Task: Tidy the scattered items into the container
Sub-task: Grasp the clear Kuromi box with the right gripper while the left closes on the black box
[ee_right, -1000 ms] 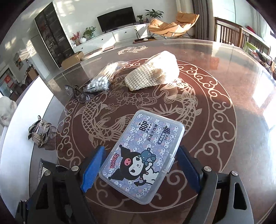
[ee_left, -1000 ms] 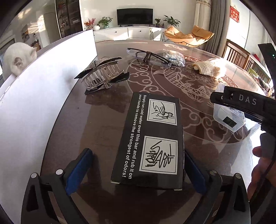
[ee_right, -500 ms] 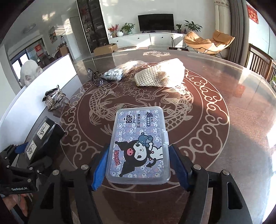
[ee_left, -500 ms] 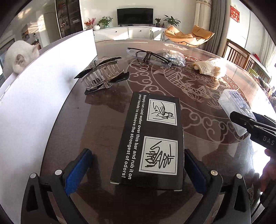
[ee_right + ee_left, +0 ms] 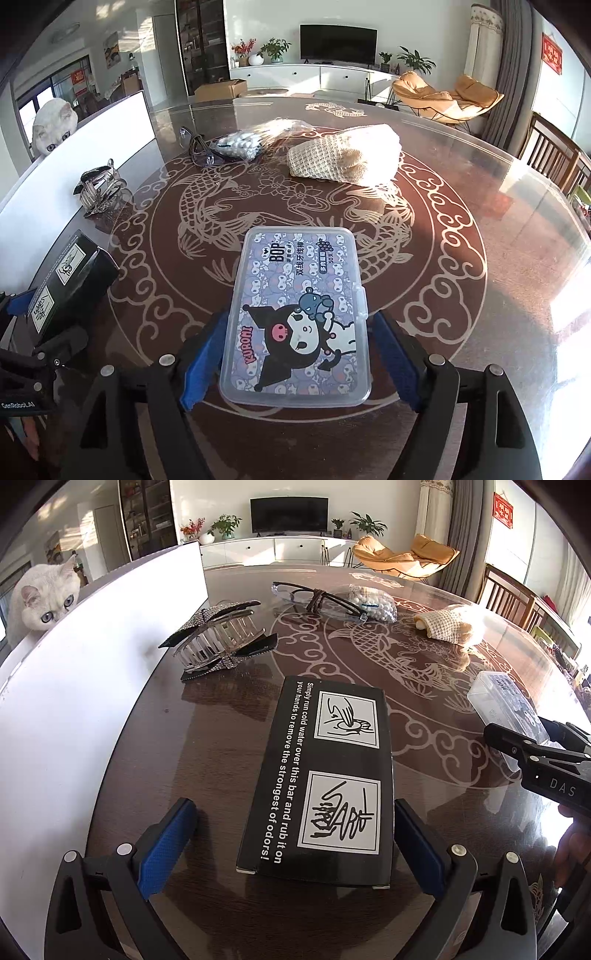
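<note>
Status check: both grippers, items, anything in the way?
Left hand-held gripper open, astride black box. Right hand-held gripper opening, floss case between its pads. Cat watching from beyond the white board.

A clear plastic floss-pick box (image 5: 295, 317) with a cartoon label lies flat on the round, dragon-patterned table (image 5: 480, 258), between the opening blue-padded jaws of the right gripper (image 5: 295, 350). Toward the far edge sit a cream knitted pouch (image 5: 347, 157), a bag of cotton swabs (image 5: 251, 142) and folded glasses (image 5: 199, 151). At the left edge are a rhinestone hair claw (image 5: 99, 190) and a black box (image 5: 70, 280). A white cat (image 5: 51, 129) peers over a white board (image 5: 74, 166).
</note>
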